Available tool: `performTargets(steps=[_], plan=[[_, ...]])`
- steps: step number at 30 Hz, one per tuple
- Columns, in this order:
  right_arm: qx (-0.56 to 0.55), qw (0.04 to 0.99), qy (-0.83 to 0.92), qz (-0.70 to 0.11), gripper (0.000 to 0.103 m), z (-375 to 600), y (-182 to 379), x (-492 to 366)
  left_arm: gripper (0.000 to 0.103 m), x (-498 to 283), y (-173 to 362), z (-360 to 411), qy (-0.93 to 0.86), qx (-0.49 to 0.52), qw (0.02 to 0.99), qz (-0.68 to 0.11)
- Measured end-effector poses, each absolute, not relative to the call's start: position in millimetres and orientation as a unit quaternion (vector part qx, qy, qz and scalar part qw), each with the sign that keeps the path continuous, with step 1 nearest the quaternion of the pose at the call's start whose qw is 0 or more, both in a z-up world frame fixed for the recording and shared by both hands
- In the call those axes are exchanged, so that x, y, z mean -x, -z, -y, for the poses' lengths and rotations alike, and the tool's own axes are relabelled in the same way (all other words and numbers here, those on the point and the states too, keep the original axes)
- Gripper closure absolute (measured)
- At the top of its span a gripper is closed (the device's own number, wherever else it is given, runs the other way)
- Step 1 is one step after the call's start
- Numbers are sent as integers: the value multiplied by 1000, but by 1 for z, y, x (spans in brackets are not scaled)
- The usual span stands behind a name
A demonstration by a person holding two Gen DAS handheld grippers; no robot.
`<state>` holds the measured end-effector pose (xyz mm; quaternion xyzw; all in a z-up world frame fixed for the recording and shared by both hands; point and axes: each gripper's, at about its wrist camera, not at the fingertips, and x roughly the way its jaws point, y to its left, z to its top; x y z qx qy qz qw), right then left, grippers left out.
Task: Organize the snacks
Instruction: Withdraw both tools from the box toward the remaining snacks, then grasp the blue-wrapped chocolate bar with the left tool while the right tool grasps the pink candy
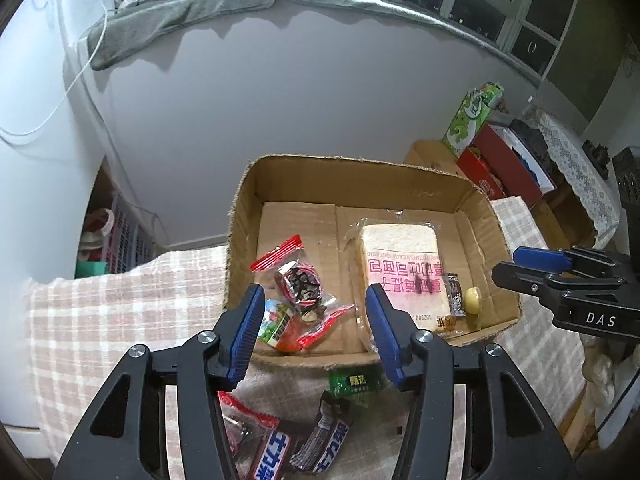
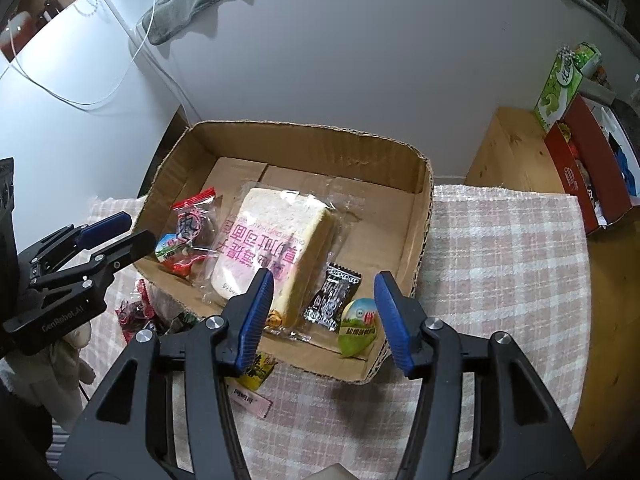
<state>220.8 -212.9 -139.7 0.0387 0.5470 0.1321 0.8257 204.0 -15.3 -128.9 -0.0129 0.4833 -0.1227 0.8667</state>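
Cardboard box (image 2: 424,216) open on top; far half of floor bare, bread pack (image 2: 276,256) and small snacks crowd near half.

My left wrist camera looks steeply down along its claw (image 1: 314,334) from close above the shallow brown cardboard box's (image 1: 360,178) near-left edge. My right one peers down past its claw (image 2: 324,316) at the box's (image 2: 304,140) near-right corner. Both share the box interior and each other's claw.
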Motion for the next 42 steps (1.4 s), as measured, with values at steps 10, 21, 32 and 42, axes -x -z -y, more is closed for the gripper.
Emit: performTargets(steps=[10, 21, 32, 42], plan=[[-45, 835, -146, -529, 48, 212, 120, -190, 52, -164, 117, -18, 114, 33, 876, -467], [-37, 826, -180, -533, 48, 201, 116, -147, 52, -103, 132, -51, 94, 44, 871, -480], [-9, 789, -243, -564, 61, 177, 151, -120, 52, -87, 150, -35, 125, 40, 857, -497], [34, 761, -281, -584, 67, 153, 186, -122, 62, -100, 176, 6, 176, -5, 837, -519]])
